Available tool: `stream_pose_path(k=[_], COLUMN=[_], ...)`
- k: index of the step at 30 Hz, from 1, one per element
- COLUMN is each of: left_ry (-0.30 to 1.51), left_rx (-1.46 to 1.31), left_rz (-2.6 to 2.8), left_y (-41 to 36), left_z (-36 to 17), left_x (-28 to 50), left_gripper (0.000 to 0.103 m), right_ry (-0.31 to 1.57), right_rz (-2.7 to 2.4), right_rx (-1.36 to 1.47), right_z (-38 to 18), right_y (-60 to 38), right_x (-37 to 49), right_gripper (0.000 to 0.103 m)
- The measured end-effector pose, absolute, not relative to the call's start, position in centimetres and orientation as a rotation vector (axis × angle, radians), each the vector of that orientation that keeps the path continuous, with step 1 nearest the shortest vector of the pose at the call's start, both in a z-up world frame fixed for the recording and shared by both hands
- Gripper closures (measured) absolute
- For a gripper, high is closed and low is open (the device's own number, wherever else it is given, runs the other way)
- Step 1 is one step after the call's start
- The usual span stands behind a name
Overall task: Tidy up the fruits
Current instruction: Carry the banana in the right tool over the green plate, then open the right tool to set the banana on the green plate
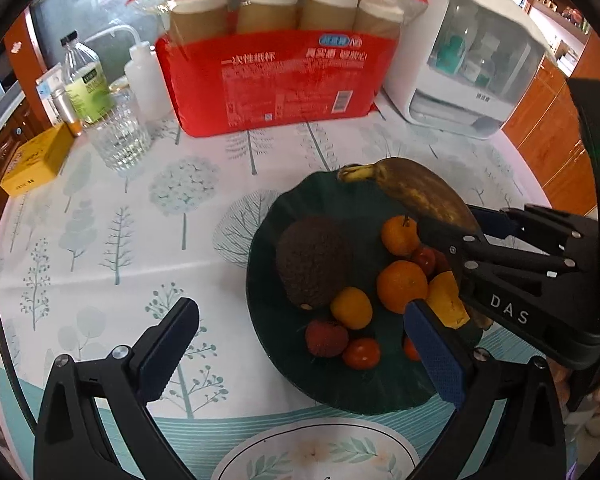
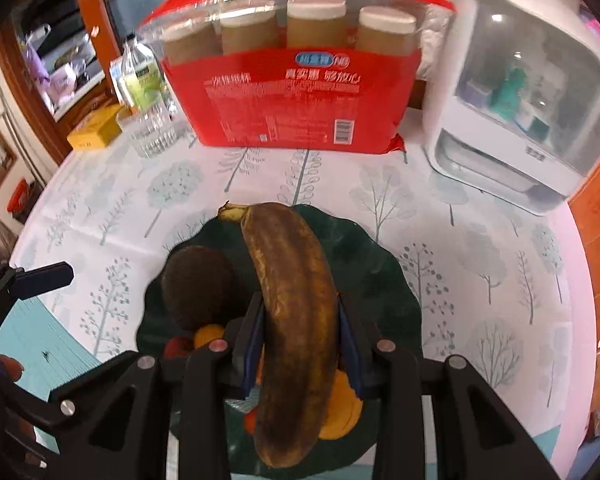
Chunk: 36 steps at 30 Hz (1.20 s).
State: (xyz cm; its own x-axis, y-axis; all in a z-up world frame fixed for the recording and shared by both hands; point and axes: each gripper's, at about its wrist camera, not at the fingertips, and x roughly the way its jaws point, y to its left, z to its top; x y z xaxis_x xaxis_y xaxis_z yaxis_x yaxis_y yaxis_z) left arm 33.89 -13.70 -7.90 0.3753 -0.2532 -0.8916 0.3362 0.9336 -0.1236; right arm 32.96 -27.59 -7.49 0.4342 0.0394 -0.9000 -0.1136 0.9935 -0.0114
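We read "DAS" on the right gripper (image 1: 446, 236) body; "一次性纸杯" on the red paper-cup pack (image 1: 276, 80). Other print was illegible.

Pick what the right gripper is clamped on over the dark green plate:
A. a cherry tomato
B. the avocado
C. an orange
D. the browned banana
D: in the right wrist view the right gripper has its blue pads pressed on both sides of the browned banana, above the dark green plate.
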Motion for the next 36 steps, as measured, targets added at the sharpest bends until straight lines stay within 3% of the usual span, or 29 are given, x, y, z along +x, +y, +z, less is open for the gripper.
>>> stream_pose_path(k=[13, 36], left_ry=[1.154, 1.094], left_rx=[0.102, 0.107], left_rz=[-0.384, -0.364], left_y=[-14.2, -12.4], left_z=[-9.3, -6.6], left_x=[34.5, 30.3], left_gripper=[0.001, 0.001], right_ry=[1.113, 1.055], right_rz=[0.139, 0.076], right_rx=[-0.050, 0.031], right_z=[-7.6, -6.2], right_y=[-27.0, -27.4], right_x=[33.3, 27.5], right_gripper=[0.064, 0.064])
